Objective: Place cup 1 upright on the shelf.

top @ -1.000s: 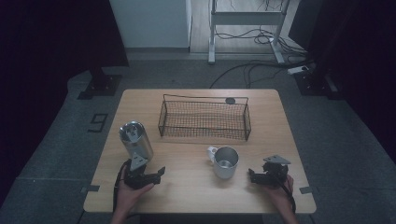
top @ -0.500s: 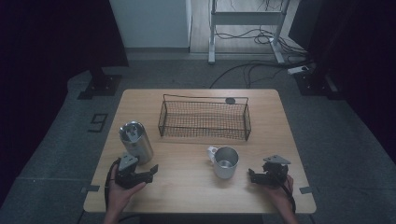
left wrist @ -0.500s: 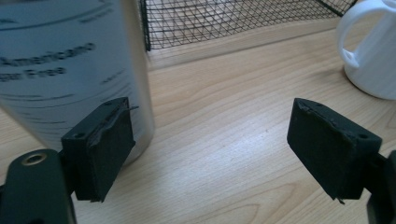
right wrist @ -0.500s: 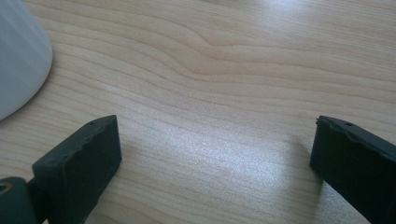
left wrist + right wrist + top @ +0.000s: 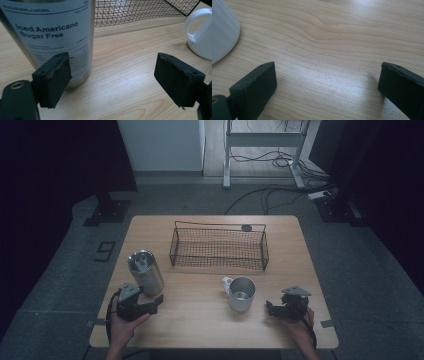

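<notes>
Steel tumbler (image 5: 145, 272) stands upright at left-centre of the high view, on the table (image 5: 200, 320), w/ its printed label facing the left gripper view. Left gripper (image 5: 150, 306) sits just below it, lower left of frame. A sec ago the jaws were up against the tumbler's base; now the hand has backed off toward the bottom edge and the jaws have just been opening, w/ nothing between them. In the left gripper view the tumbler (image 5: 50, 37) is off to the upper left, behind the left pad, not inside the gap. So: looks like a release, tumbler set down and let go, standing free beside the wire basket (image 5: 218, 247).

Right gripper (image 5: 272, 309) at lower right hasn't shifted vs. earlier; jaws wide apart over bare wood, gripping nothing. White mug (image 5: 241, 293) is near it, just to its left in frame, untouched.

Likely meaning: tumbler placement done, the mug may be next, prob. for the right hand.
</notes>
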`<action>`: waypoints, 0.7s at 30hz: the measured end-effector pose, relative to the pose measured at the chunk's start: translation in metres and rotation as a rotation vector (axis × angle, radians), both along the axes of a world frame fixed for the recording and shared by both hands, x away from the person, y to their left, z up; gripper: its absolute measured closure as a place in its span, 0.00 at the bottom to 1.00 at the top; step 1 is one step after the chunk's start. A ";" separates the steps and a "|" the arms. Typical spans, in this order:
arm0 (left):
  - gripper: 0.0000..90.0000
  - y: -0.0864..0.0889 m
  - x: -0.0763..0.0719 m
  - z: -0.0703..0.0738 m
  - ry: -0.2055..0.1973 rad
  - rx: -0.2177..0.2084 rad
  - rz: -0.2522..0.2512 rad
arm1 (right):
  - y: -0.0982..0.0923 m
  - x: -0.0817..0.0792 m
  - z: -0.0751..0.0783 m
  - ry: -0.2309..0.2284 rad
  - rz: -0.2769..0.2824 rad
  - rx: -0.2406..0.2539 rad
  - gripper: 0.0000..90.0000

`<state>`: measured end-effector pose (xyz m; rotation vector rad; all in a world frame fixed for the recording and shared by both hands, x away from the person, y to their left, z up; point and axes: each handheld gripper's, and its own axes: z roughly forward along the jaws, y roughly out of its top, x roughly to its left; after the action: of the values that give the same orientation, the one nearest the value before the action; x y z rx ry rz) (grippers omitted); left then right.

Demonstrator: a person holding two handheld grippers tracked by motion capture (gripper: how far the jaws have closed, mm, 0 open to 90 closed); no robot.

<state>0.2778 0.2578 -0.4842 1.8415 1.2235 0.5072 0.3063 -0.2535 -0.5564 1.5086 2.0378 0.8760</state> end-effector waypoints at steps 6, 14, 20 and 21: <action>0.16 0.006 0.001 -0.001 0.000 0.006 0.024 | 0.000 0.000 0.000 0.000 0.000 0.000 0.02; 0.14 0.013 0.004 -0.005 0.018 0.001 0.053 | 0.000 0.000 0.000 0.000 0.000 0.000 0.02; 0.13 0.015 0.006 -0.007 0.019 -0.008 0.071 | 0.000 0.000 0.000 0.000 0.000 0.000 0.02; 0.12 0.015 0.006 -0.007 0.019 -0.008 0.071 | 0.000 0.000 0.000 0.000 0.000 0.000 0.02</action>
<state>0.2834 0.2726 -0.4913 1.8053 1.3050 0.5245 0.3063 -0.2535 -0.5564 1.5084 2.0377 0.8763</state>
